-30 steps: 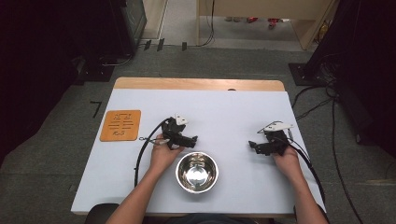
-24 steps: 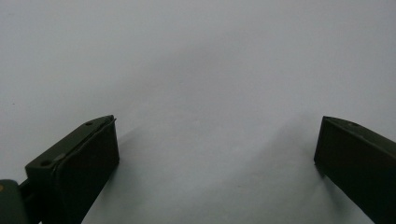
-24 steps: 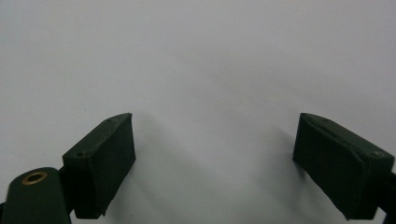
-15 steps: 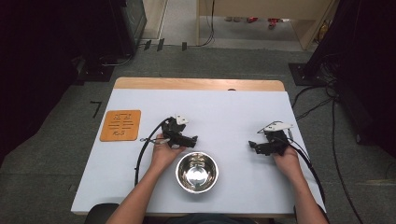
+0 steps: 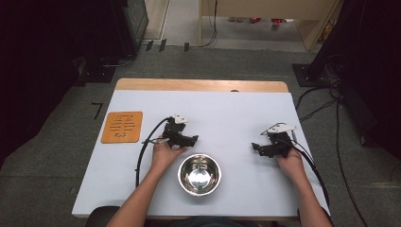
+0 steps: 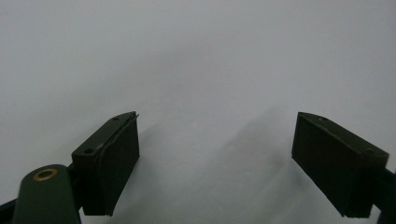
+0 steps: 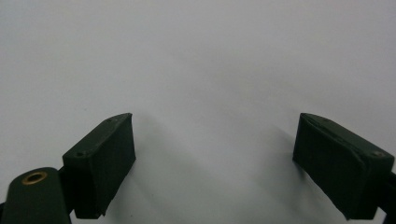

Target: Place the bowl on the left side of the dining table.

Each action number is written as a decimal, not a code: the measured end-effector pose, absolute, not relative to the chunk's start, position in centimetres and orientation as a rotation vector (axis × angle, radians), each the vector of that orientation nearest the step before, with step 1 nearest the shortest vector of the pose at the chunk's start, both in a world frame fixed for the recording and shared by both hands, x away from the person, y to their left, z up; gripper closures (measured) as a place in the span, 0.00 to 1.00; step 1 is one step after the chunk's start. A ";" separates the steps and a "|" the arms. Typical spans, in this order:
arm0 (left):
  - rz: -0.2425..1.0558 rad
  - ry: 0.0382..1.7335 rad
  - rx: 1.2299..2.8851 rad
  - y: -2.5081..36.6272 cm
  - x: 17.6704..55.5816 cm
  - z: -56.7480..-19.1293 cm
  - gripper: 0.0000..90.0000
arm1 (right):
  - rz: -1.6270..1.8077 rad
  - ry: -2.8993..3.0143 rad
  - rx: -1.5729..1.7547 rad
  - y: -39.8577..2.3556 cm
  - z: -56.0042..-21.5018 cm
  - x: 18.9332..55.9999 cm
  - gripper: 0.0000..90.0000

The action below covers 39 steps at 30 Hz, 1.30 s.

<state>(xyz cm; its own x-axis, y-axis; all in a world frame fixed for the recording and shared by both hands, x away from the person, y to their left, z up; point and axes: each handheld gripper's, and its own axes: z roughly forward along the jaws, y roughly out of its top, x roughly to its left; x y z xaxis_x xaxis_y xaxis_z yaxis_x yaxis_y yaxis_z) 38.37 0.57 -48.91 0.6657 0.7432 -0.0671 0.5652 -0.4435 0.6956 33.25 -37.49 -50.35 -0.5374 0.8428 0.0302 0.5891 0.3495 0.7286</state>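
Steel bowl (image 5: 199, 174) upright, mouth up, unlabelled, between left gripper (image 5: 193, 139), its empty jaws just narrowing, and wide-open, empty right gripper (image 5: 255, 146).

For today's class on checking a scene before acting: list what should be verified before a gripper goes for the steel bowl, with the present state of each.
1. Left gripper has nothing between its fingers: ok; they have just been closing a little over bare table.
2. Right gripper open and holding nothing: ok.
3. Bowl upright on the table: ok.
4. Bowl holds nothing: ok, just the shiny inside shows.
5. Way from left gripper to bowl free: ok, the bowl sits right beside that hand.
6. Orange mat out of the way: ok, at the far left.
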 end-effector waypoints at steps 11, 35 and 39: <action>0.276 0.978 2.169 1.1 38.1 -47.6 0.28 | 1.002 2.268 1.264 -37.5 -50.3 33.2 0.14; 0.218 0.963 2.163 2.5 36.7 -44.7 0.26 | 1.002 2.268 1.262 -37.5 -50.3 33.2 0.14; 0.155 0.983 2.152 3.0 36.8 -44.2 0.25 | 1.002 2.267 1.261 -37.5 -50.3 33.2 0.14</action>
